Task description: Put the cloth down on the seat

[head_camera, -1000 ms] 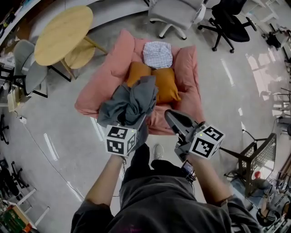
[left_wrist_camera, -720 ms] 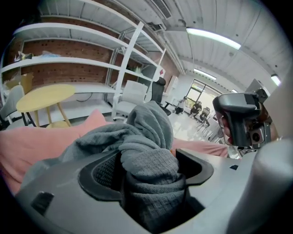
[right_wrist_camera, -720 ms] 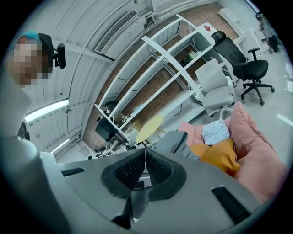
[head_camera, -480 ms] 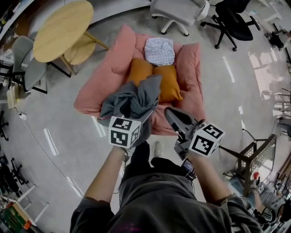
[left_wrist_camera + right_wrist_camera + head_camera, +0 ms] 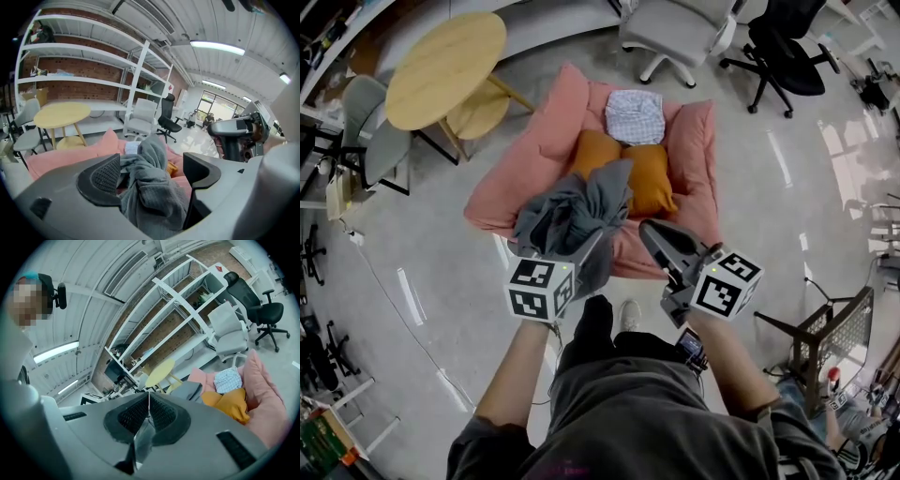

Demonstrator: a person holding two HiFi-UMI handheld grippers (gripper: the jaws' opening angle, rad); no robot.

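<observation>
Presently: grey cloth (image 5: 572,220) bunched between jaws of left gripper (image 5: 152,173), over front edge of pink seat (image 5: 520,183). Left jaws have just been opening, now wide, pads not pressing fabric. Right gripper (image 5: 661,242) jaws together, empty. Cloth judged soft, light, limp; best gripped at gathered fold, not loose corner.

Left gripper (image 5: 152,171) jaws just opened wide — cloth (image 5: 572,217) between them, right gripper (image 5: 652,236) jaws together
</observation>
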